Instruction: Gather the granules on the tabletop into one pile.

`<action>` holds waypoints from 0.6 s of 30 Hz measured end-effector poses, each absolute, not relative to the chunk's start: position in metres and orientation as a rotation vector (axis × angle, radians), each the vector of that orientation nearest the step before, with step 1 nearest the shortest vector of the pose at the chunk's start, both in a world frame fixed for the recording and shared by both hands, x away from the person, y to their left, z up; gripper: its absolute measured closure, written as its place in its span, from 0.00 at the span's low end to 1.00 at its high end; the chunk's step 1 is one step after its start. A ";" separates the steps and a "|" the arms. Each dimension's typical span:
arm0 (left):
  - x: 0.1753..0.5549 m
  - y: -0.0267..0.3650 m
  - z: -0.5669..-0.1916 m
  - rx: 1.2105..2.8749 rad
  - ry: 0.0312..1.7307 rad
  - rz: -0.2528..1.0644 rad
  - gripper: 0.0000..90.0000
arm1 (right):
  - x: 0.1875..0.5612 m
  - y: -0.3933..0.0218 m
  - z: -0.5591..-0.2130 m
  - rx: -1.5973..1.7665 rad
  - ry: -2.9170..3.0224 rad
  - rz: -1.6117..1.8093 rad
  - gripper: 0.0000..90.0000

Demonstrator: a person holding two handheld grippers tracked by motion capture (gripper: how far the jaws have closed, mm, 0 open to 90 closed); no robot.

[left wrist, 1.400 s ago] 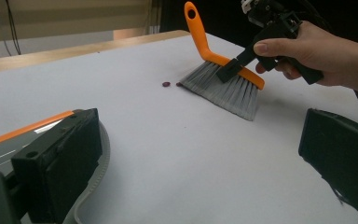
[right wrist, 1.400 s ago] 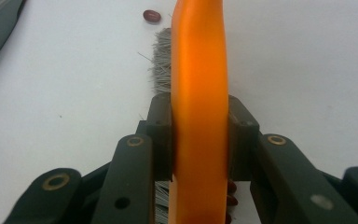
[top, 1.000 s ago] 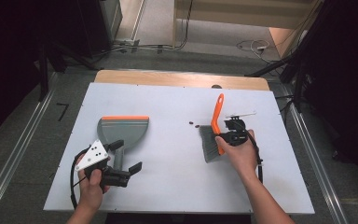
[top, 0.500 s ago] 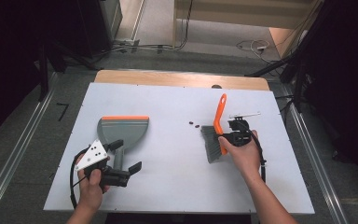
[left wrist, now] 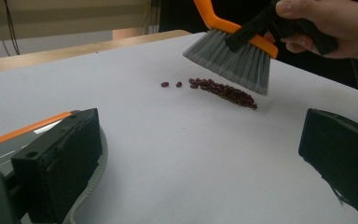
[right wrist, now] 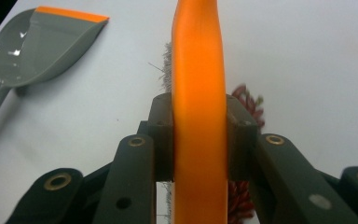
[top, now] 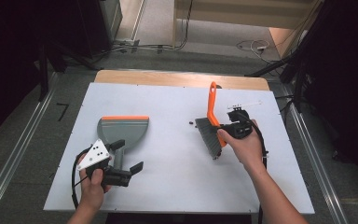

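— Two hands at the table, each with a gripper. How is the right hand (top: pixel 242 147) set?

— It comes in from the near edge, wrist turned inward, with the right gripper (top: pixel 230 127) lying roughly level and pointing left across the table. Its jaws are clamped on the orange back of the brush (right wrist: pixel 199 116); the right gripper view has one pad on each flank of the orange spine.

— And where is the brush itself?

— In that grip, lifted off the surface. Its orange handle runs away from the gripper toward the far edge, and the grey bristles (left wrist: pixel 230 58) hang down and to the gripper's left, clear of the white table (top: pixel 168 186).

— What lies under it?

— Dark red beans (left wrist: pixel 223 92), in a short streak just below the bristle tips, with a couple of strays a little farther out. The bristles are not touching them.

— The other hand?

— The left hand (top: pixel 93 186) sits near the front edge, holding the left gripper (top: pixel 127 156) low and level. Its jaws stand wide apart with nothing between them.

— Anything close to it?

— The grey dustpan (top: pixel 121 130) with an orange lip, just beyond that gripper; its handle runs beside one jaw. Bare table separates the dustpan from the beans, well apart.
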State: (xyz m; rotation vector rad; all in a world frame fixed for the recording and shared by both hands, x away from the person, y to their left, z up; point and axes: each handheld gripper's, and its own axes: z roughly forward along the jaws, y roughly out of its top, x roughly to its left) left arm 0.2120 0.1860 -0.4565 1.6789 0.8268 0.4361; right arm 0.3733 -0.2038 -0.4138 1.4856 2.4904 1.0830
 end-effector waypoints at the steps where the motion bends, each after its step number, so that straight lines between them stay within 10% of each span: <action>1: 0.212 0.186 -0.456 1.678 0.827 0.436 0.00 | 0.376 -0.202 -0.410 1.431 2.505 1.071 0.76; 18: 0.213 0.192 -0.459 1.675 0.842 0.438 0.00 | 0.464 -0.142 -0.419 0.314 2.609 0.662 0.76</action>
